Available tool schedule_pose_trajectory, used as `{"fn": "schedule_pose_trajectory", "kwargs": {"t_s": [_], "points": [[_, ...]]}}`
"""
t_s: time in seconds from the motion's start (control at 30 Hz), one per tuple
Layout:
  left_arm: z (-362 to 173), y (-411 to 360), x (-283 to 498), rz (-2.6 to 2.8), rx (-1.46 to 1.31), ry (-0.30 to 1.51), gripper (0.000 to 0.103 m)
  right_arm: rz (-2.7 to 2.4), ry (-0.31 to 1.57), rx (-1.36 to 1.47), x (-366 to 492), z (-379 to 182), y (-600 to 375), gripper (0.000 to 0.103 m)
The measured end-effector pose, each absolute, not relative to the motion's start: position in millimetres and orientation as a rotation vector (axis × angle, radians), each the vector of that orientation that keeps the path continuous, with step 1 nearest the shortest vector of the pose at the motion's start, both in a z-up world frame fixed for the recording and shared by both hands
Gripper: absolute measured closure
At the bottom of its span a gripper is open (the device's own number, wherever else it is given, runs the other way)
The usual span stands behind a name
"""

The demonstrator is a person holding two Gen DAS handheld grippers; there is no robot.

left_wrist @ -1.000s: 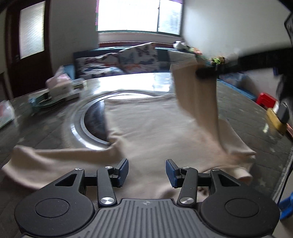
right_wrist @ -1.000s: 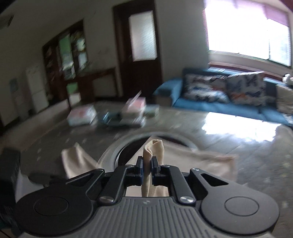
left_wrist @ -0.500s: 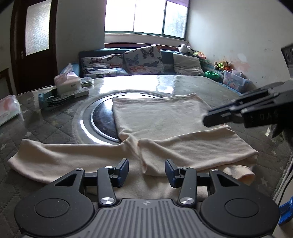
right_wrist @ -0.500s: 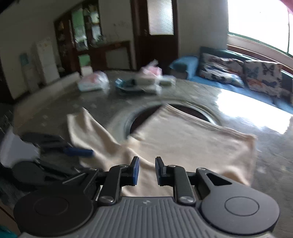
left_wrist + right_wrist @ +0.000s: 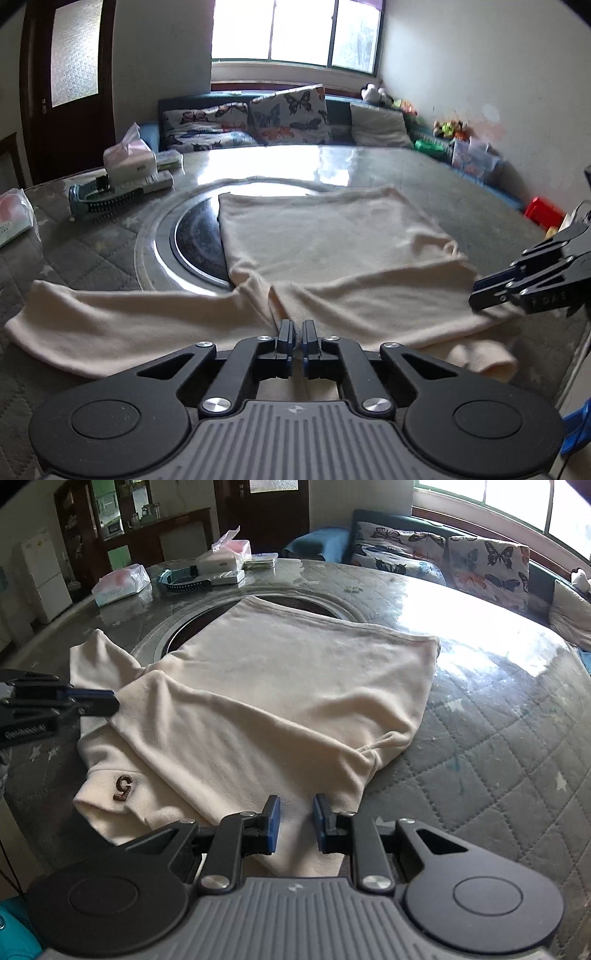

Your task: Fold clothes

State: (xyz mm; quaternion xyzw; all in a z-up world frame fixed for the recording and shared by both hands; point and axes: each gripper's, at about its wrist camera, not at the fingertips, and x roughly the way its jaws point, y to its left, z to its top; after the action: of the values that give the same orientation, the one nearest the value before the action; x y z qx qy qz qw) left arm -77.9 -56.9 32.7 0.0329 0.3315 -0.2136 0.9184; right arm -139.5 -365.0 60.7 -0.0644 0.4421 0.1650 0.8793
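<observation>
Honestly, my main worry is the big cream sweater [image 5: 280, 686] sliding on the surface [image 5: 498, 746]: under it sits a glossy round inset [image 5: 192, 243], and the soft knit has little grip there, so a sideways pull could drag the whole body askew instead of folding it. The sweater lies spread across the middle of the quilted grey surface, one sleeve [image 5: 110, 321] stretched out flat to my left, the other sleeve [image 5: 236, 731] already laid slantwise over the chest. That folded sleeve is thick, fuzzy and springy; I judge it could flop back open if nothing pins it. My left gripper [image 5: 298, 341] has its jaws clenched on a pinch of cloth at the near edge, by the tip of the folded sleeve. A thin pinch like that could slip out mid-lift. My right gripper [image 5: 295, 821] hovers at the shoulder with jaws released, holding nothing. A small brown figure [image 5: 123, 786] marks the collar.
</observation>
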Motion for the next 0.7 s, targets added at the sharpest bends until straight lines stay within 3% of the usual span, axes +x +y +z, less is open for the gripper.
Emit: {"fn": "schedule_pose_trajectory", "kwargs": {"t_s": [0.27, 0.43, 0.6, 0.7], "points": [[25, -54, -75, -0.430, 0.078, 0.719, 0.097, 0.304, 0.892, -0.128, -114, 59, -369, 0.083], [27, -30, -74, -0.335, 0.057, 0.715, 0.090, 0.320, 0.882, -0.154, -114, 60, -364, 0.081], [32, 1, -72, -0.221, 0.026, 0.696, 0.064, 0.382, 0.859, -0.189, -113, 67, -343, 0.076], [33, 24, -67, -0.093, 0.029, 0.689, 0.060, 0.426, 0.858, -0.199, -107, 66, -324, 0.074]]}}
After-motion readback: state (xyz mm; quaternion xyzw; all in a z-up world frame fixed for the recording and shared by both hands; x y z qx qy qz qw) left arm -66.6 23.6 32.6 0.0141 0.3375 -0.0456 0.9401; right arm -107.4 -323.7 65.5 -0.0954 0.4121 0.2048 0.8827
